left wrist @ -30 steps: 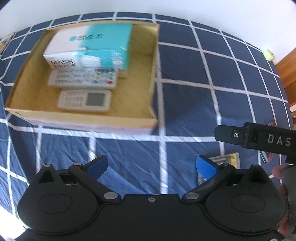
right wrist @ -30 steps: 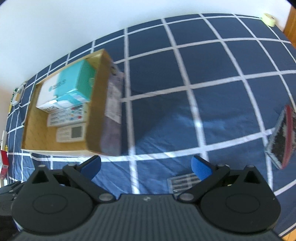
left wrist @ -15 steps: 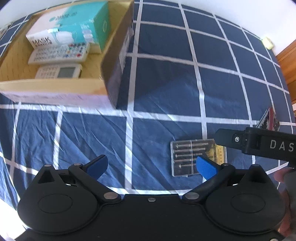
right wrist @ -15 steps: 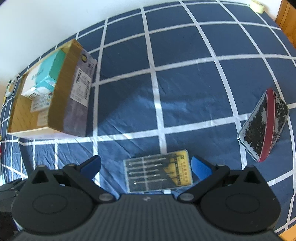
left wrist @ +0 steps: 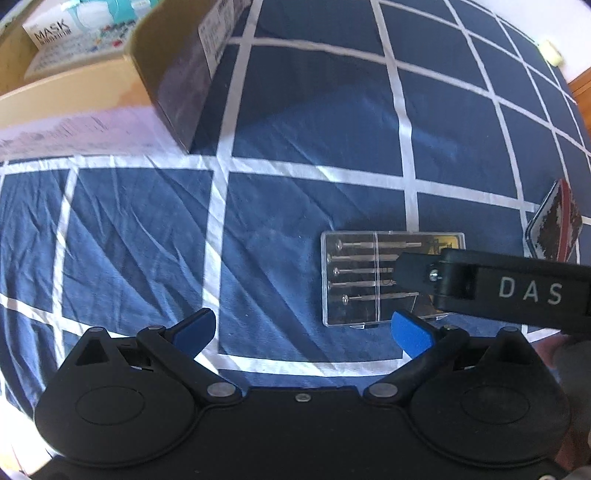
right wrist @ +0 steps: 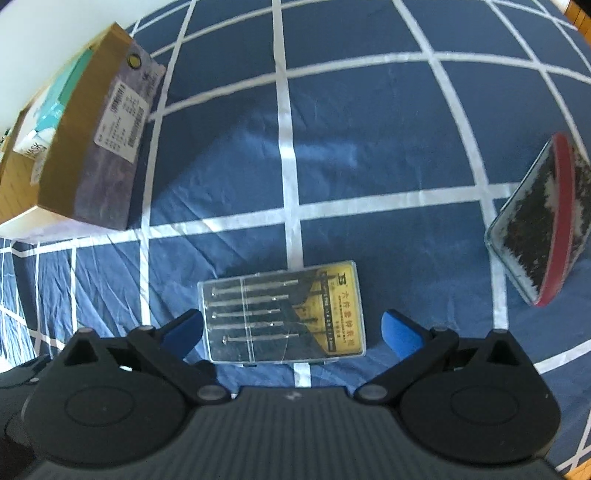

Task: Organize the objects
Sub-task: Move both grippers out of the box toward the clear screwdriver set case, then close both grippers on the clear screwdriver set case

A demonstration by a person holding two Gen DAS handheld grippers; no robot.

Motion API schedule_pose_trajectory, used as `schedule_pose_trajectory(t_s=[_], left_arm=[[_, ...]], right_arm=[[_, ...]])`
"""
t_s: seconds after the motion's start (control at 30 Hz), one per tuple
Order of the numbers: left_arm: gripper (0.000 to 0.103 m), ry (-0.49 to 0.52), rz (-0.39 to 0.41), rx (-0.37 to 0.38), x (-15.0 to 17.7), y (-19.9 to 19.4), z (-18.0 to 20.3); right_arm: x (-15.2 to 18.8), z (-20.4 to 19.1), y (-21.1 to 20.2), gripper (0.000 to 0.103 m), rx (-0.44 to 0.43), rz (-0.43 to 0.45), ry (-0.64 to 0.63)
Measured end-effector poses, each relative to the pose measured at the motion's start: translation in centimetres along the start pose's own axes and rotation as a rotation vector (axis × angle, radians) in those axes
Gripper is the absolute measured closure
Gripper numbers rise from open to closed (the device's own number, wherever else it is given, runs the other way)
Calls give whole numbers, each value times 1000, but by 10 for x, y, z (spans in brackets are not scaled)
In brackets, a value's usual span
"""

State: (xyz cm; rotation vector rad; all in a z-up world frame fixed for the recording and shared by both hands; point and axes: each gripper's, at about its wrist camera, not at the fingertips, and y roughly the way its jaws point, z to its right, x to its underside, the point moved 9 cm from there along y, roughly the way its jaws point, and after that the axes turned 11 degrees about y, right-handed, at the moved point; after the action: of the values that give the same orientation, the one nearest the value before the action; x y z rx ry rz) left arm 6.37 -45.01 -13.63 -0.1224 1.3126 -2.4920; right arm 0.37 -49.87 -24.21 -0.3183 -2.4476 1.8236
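A clear plastic case of small screwdrivers [right wrist: 282, 314] with a yellow label lies flat on the blue checked cloth. My right gripper [right wrist: 290, 332] hangs open just above it, one blue fingertip off each short end. From the left wrist view the same case [left wrist: 364, 280] lies ahead to the right, partly covered by the right gripper's black arm [left wrist: 498, 288]. My left gripper [left wrist: 303, 328] is open over bare cloth, left of the case. The cardboard box [left wrist: 162, 74] stands far left and holds a mask carton [left wrist: 48, 33].
A red-edged tin with a black and white pattern [right wrist: 543, 229] lies on the cloth to the right of the case. The cardboard box [right wrist: 92, 147] bears a shipping label on its side. A small yellowish roll [left wrist: 552, 51] sits at the far edge.
Both grippers have come down and forward toward the screwdriver case, which now lies between the right gripper's fingers. The box has slid to the upper left of both views.
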Motion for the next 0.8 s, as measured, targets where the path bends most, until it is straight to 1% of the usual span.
schedule_pose_trajectory(t_s=[0.07, 0.1, 0.13, 0.23, 0.3, 0.37, 0.5, 0.6, 0.67, 0.73, 0.8], left_arm=[[4, 26, -20, 11, 3, 6, 5], [8, 33, -25, 12, 4, 9, 7], [10, 47, -37, 15, 5, 12, 10], [11, 53, -50, 22, 6, 18, 14], [17, 56, -56, 32, 6, 20, 17], [19, 61, -69, 45, 7, 23, 21], [27, 66, -83, 72, 8, 27, 28], [31, 66, -89, 90, 8, 29, 33], [32, 63, -88, 100, 8, 29, 35], [35, 62, -86, 113, 7, 29, 39], [39, 63, -86, 124, 5, 29, 41]], right_arm=[[2, 0, 6, 0, -8, -17, 5], [3, 0, 10, 1, -10, -26, 1], [3, -1, 12, 2, -10, -30, -5], [5, -1, 20, 5, 2, -42, -20], [5, 0, 23, 8, 12, -43, -30], [5, 0, 25, 11, 20, -41, -40], [3, 2, 25, 13, 14, -37, -38], [2, 5, 26, 20, 22, -41, -45], [2, 7, 26, 26, 32, -44, -54], [2, 9, 27, 29, 34, -47, -57], [1, 9, 27, 29, 31, -48, -56]])
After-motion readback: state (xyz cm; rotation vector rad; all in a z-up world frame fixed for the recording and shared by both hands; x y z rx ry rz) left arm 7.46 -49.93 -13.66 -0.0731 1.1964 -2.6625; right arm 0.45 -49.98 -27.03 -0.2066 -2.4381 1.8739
